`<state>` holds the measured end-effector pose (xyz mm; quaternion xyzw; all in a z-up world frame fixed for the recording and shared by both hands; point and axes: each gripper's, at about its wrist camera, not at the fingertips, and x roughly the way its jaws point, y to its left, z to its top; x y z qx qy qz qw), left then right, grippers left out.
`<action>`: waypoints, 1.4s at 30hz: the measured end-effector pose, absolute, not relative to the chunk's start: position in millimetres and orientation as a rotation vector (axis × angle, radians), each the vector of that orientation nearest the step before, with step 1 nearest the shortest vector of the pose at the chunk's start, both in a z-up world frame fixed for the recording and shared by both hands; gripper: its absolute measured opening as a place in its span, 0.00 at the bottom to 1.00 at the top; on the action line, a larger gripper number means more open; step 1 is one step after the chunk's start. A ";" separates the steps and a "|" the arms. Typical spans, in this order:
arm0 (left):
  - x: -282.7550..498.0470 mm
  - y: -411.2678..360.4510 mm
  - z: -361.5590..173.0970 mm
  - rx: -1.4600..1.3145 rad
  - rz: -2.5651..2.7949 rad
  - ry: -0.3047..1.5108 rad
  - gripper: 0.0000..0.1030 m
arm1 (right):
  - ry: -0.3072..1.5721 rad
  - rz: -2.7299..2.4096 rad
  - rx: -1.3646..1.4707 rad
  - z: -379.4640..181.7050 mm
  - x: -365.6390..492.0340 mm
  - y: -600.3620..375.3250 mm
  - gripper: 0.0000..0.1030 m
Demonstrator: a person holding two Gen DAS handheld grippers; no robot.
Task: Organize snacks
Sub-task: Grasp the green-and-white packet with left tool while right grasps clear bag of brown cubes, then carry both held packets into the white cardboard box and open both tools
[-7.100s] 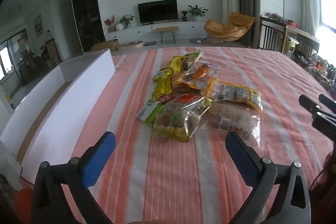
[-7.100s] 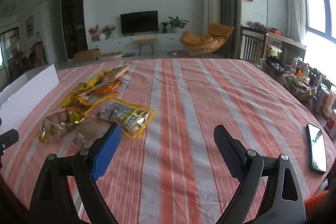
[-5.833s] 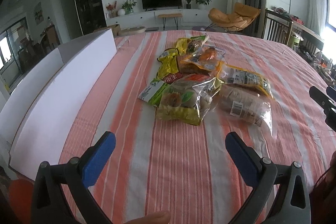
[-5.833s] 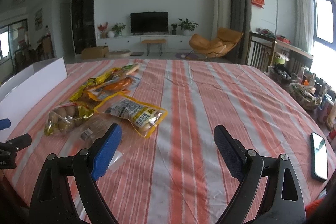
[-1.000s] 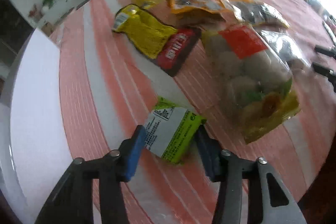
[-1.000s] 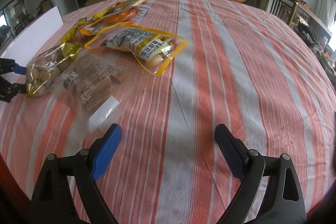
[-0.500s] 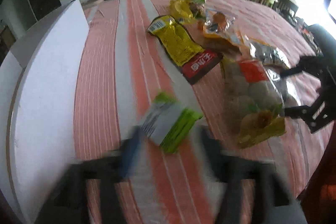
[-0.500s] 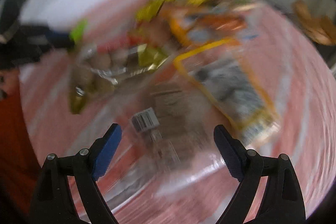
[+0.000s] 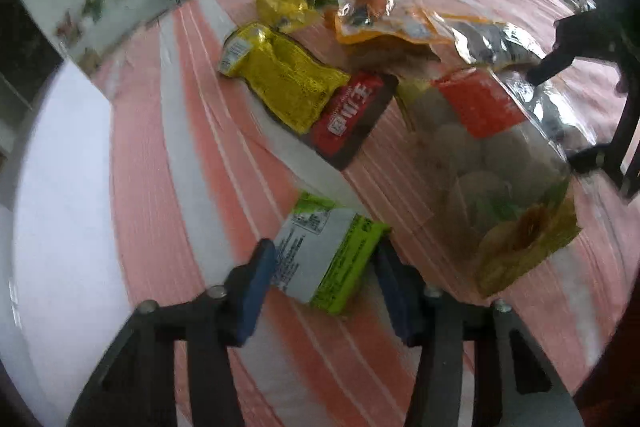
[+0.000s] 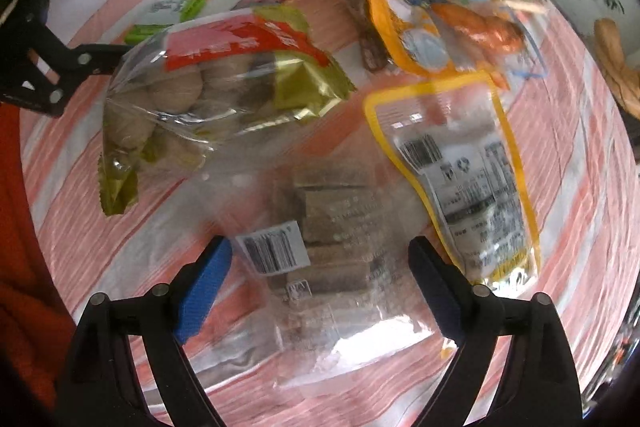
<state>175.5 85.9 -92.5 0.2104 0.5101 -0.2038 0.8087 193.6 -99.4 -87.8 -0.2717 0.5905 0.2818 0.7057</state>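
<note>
A green-and-white packet (image 9: 328, 255) lies on the striped tablecloth (image 9: 180, 147). My left gripper (image 9: 326, 289) is closing on it, and both blue pads touch its sides. In the right wrist view the same left gripper (image 10: 136, 13) sits at the top left around the green-and-white packet (image 10: 172, 11). My right gripper (image 10: 320, 263) points down over a clear bag of brown bars (image 10: 340, 223). Its jaws are wide and closing, with the bag under the gap and no pad on it. The right gripper (image 9: 552, 119) also shows in the left wrist view, past a bag of round balls (image 9: 492, 155).
A yellow packet (image 9: 284, 83), a red packet (image 9: 352, 115) and an orange pouch (image 9: 372, 11) lie further back. A yellow-rimmed pouch (image 10: 460, 167) lies right of the clear bag. A white box (image 9: 60, 187) borders the cloth on the left.
My left gripper opened in a blur around the green packet and has closed on it again. My right gripper swung from bare cloth to above the clear bag, pointing down.
</note>
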 end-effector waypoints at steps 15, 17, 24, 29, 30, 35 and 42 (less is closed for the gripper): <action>159.9 154.5 -44.1 -0.081 -0.370 0.997 0.10 | 1.346 0.633 0.159 -41.8 211.9 -207.9 0.47; 159.2 151.5 -47.5 -0.056 -0.393 1.006 0.16 | 1.338 0.650 0.244 -42.7 207.2 -215.7 0.47; 166.5 157.2 -67.4 0.008 -0.187 1.036 0.80 | 1.311 0.671 0.335 -36.7 178.0 -217.0 0.48; 172.0 158.2 -76.3 -0.024 -0.138 1.091 0.80 | 1.290 0.692 0.368 -37.3 173.4 -219.9 0.48; 175.0 153.8 -76.8 -0.046 -0.135 1.101 0.80 | 1.284 0.698 0.370 -35.6 172.9 -220.1 0.48; 199.4 129.0 -92.8 -0.079 0.036 1.191 0.80 | 1.254 0.714 0.388 -32.2 175.7 -218.7 0.48; 196.1 146.4 -89.4 -0.239 -0.012 1.115 0.49 | 1.221 0.734 0.490 -27.2 176.2 -227.2 0.48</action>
